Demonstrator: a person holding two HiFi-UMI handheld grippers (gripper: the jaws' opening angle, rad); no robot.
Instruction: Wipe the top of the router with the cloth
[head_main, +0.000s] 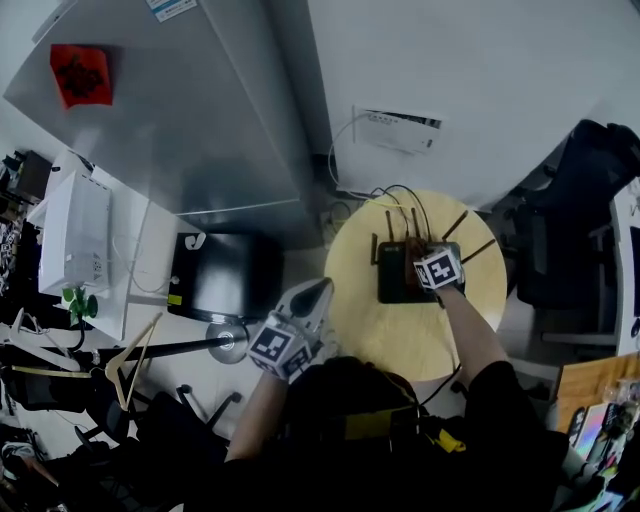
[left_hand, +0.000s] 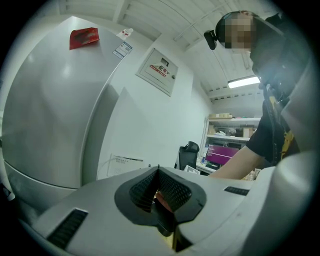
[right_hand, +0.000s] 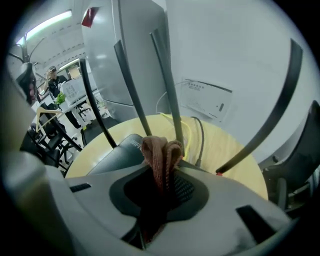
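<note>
The black router (head_main: 400, 285) lies on the round yellow table (head_main: 380, 340), its antennas standing up. My right gripper (head_main: 428, 262) hovers over the router's top. In the right gripper view the gripper (right_hand: 161, 175) is shut on a bunched brown cloth (right_hand: 160, 150). The cloth hangs just above the router's dark top (right_hand: 117, 150), with thin antennas (right_hand: 165, 75) rising behind it. My left gripper (head_main: 320, 292) is held off the table's left edge, away from the router. In the left gripper view it (left_hand: 158, 172) points up at the wall, jaws closed with nothing between them.
Cables (head_main: 400, 200) run from the router's back to a white wall box (head_main: 400, 130). A large grey cabinet (head_main: 170, 110) stands to the left, with a black box (head_main: 225, 275) on the floor below it. A dark chair (head_main: 580, 230) is at the right.
</note>
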